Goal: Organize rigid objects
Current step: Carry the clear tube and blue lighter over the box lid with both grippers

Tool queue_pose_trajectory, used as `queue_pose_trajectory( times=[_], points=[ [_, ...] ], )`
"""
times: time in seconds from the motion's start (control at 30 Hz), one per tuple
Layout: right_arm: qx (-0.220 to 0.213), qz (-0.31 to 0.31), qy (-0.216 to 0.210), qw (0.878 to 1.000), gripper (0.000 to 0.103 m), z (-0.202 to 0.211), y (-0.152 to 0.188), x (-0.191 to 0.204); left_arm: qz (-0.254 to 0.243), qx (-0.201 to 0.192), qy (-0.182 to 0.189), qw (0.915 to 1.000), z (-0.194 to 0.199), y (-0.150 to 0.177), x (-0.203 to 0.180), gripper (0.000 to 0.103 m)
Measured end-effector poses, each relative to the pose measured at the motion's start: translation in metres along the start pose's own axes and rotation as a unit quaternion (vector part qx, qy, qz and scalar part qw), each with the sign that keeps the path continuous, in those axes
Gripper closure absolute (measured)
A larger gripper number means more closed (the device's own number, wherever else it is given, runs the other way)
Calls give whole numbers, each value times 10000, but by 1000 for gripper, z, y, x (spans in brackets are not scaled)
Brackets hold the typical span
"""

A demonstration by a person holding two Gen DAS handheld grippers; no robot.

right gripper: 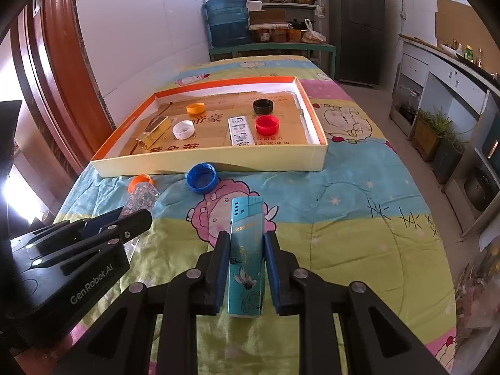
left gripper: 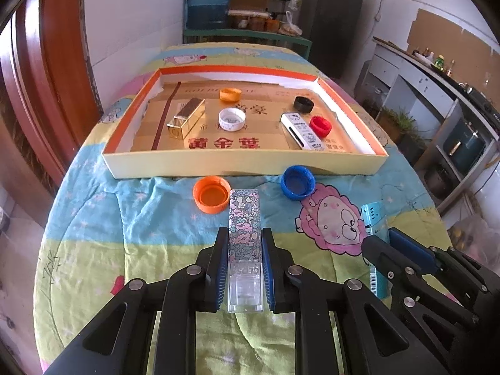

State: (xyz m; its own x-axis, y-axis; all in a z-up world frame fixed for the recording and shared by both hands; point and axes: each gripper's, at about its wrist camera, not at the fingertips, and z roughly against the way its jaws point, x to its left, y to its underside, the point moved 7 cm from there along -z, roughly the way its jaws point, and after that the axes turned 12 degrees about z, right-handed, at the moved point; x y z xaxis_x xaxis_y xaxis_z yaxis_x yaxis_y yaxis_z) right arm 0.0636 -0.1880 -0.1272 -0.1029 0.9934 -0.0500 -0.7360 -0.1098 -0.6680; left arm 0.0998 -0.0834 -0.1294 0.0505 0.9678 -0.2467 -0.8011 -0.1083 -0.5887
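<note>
My left gripper [left gripper: 244, 243] is shut on a floral-patterned lighter [left gripper: 244, 218] with a clear base, just above the quilt. My right gripper [right gripper: 247, 243] is shut on a teal lighter [right gripper: 247, 250]; it also shows in the left wrist view [left gripper: 375, 218]. An orange cap [left gripper: 211, 194] and a blue cap [left gripper: 297, 182] lie on the quilt in front of a shallow cardboard tray [left gripper: 243, 165]. In the tray lie a gold box [left gripper: 186, 117], a white cap [left gripper: 232, 119], an orange cap [left gripper: 230, 94], a black cap [left gripper: 303, 104], a red cap [left gripper: 320, 126] and a white lighter [left gripper: 304, 131].
The table is covered by a cartoon quilt [right gripper: 343, 218]. A wooden door [left gripper: 47, 78] stands at the left. A water jug [right gripper: 228, 20], shelves and a fridge [right gripper: 356, 25] stand behind; kitchen counters [right gripper: 453, 87] run along the right.
</note>
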Motion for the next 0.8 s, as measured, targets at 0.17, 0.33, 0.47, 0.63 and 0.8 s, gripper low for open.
queue_pose_trajectory(
  times=[0.17,0.33,0.47,0.63,0.8],
  points=[
    [-56,50,5,10000,80,4,-6,1,-15,-130,-16,9999,9,-6,1,83],
    [-86,115,0,9999,80,5,-12,4,5,-251,-26,9997,17,-14,4,83],
    [-134,195,-11,9997,80,7,-19,8,16,-356,-47,9994,23,-22,8,83],
    [-220,310,-27,9993,80,9,-32,14,42,-458,-58,9989,29,-29,11,83],
    [-319,404,-70,9987,80,12,-42,19,77,-545,-72,9985,33,-38,15,83]
  ],
)
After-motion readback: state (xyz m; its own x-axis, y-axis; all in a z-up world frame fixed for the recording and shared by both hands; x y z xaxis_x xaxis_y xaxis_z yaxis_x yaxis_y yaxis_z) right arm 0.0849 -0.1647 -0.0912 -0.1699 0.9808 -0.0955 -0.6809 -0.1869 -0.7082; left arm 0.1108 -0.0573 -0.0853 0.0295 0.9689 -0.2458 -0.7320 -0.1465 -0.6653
